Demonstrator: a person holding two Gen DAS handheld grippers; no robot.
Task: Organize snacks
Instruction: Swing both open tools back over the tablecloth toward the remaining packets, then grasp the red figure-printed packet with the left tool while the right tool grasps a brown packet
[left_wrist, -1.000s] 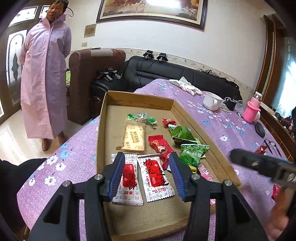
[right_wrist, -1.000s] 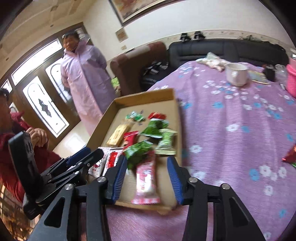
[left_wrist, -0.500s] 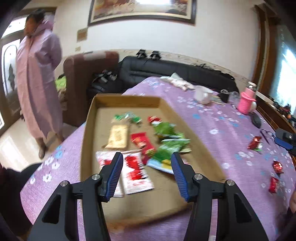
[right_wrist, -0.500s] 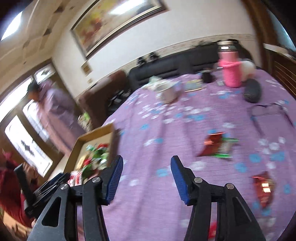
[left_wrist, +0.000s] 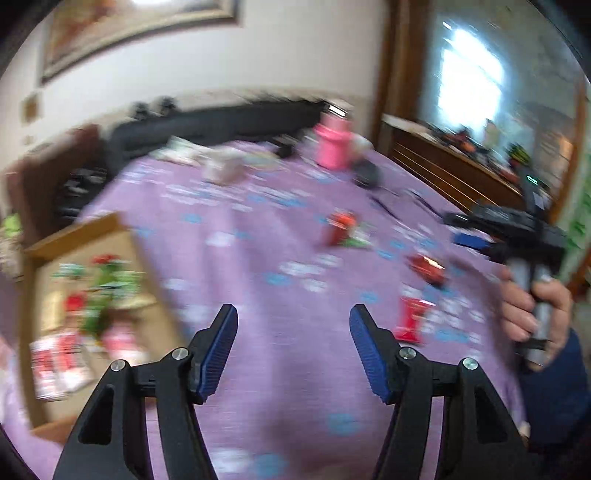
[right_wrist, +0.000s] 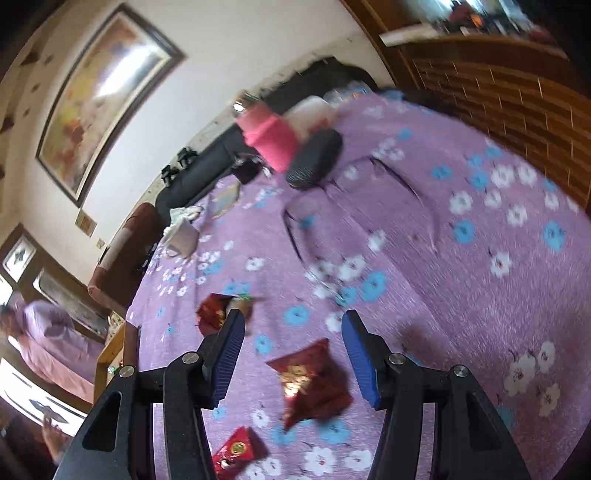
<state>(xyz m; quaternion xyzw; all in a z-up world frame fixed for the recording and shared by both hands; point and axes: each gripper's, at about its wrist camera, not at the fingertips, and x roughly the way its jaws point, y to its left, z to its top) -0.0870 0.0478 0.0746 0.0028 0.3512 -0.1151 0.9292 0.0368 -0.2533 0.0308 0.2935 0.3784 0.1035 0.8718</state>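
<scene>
The left gripper (left_wrist: 293, 349) has just been opening and stands wide and empty over the purple desk (left_wrist: 258, 206), the snack box (left_wrist: 79, 230) at its 9 o'clock. The right gripper (right_wrist: 293, 356) is wide too, a red snack packet (right_wrist: 310, 380) lying between its fingers untouched, another red packet (right_wrist: 236, 450) at 7 o'clock.

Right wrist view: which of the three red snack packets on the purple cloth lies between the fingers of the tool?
The largest red packet, in the middle. The second red packet lies beyond the left finger; the third red packet sits near the bottom edge.
</scene>
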